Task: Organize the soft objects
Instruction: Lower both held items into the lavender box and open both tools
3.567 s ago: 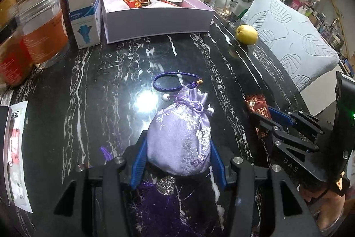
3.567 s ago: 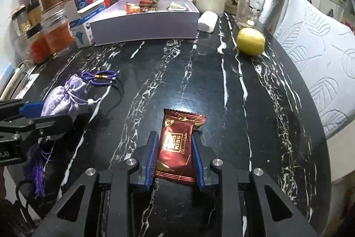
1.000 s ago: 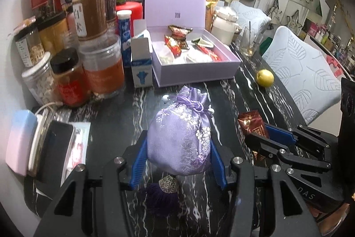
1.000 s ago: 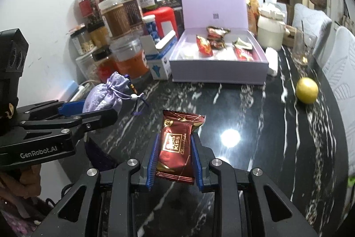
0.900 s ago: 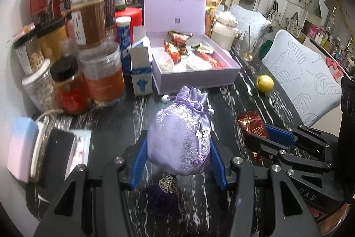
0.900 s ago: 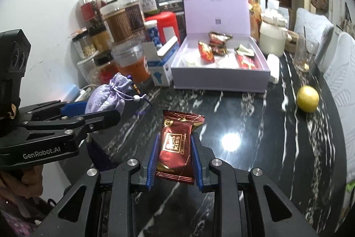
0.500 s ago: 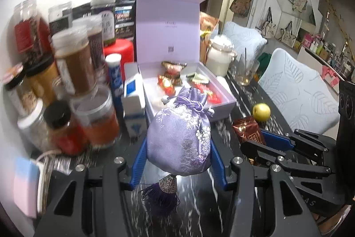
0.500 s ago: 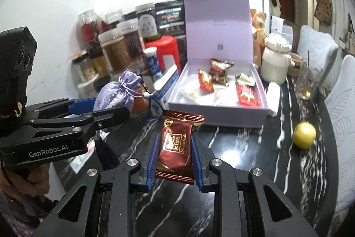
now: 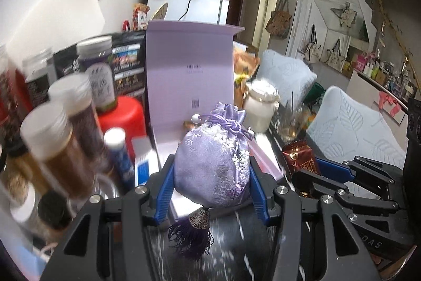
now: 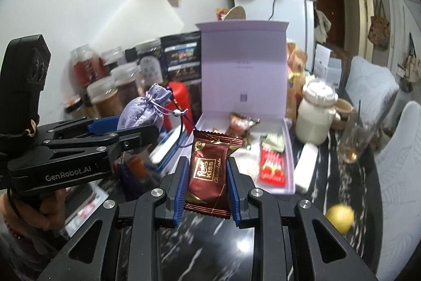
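My left gripper (image 9: 211, 175) is shut on a lilac embroidered drawstring pouch (image 9: 213, 165) with a purple tassel, held in the air in front of the open lilac gift box (image 9: 189, 75). It also shows in the right wrist view (image 10: 139, 115), left of the box. My right gripper (image 10: 206, 175) is shut on a dark red chocolate packet (image 10: 208, 170), held up before the box (image 10: 243, 75), whose tray holds several snack packets. In the left wrist view the right gripper (image 9: 310, 170) with the packet (image 9: 300, 157) is just to the right.
Jars (image 9: 58, 144) and a red canister (image 9: 121, 117) crowd the left. A white lidded jar (image 10: 315, 117), a glass (image 10: 355, 138) and a yellow fruit (image 10: 339, 217) stand right of the box on the black marble table (image 10: 210, 236). A padded chair (image 9: 352, 123) is at right.
Both grippers have lifted their loads off the table and moved up and forward toward the open box, which now looms much closer. Both grips are unchanged.
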Action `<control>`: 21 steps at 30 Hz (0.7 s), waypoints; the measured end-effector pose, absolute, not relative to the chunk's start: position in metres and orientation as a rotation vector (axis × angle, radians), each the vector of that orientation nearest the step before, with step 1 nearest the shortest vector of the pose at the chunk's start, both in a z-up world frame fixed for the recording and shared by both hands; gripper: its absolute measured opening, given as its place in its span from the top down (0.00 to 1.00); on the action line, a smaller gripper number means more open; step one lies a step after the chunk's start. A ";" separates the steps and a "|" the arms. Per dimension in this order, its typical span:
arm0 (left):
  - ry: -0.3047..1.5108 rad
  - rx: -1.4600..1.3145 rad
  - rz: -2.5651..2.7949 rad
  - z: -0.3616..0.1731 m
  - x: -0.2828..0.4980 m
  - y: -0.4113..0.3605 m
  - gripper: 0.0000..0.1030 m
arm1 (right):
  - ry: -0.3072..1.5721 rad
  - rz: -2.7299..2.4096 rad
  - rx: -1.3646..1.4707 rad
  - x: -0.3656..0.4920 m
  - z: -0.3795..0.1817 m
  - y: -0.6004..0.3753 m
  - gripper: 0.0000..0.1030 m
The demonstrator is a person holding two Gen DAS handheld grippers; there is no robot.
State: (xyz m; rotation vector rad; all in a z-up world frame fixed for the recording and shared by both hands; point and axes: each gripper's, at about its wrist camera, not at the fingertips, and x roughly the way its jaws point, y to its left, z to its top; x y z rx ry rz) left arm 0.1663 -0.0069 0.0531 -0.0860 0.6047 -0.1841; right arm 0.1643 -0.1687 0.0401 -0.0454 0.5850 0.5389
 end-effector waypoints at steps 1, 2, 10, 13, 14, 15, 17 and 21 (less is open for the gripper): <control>0.595 -0.086 -0.182 0.055 0.173 -0.007 0.50 | 0.580 0.538 -0.046 0.168 0.042 -0.169 0.73; 0.588 -0.085 -0.180 0.057 0.178 -0.007 0.50 | 0.570 0.537 -0.046 0.174 0.045 -0.169 0.73; 0.538 -0.085 -0.146 0.064 0.225 -0.005 0.50 | 0.526 0.533 -0.045 0.223 0.055 -0.166 0.73; 0.531 -0.088 -0.129 0.062 0.242 -0.005 0.50 | 0.511 0.528 -0.039 0.242 0.056 -0.163 0.73; 0.531 -0.092 -0.124 0.060 0.250 -0.004 0.50 | 0.505 0.528 -0.037 0.250 0.056 -0.161 0.73; 0.531 -0.093 -0.118 0.059 0.256 -0.004 0.50 | 0.500 0.529 -0.032 0.257 0.056 -0.160 0.73; 0.531 -0.090 -0.102 0.055 0.266 -0.002 0.50 | 0.496 0.532 -0.028 0.268 0.056 -0.157 0.73; 0.550 -0.099 -0.083 0.043 0.283 0.001 0.50 | 0.496 0.527 -0.026 0.291 0.052 -0.152 0.73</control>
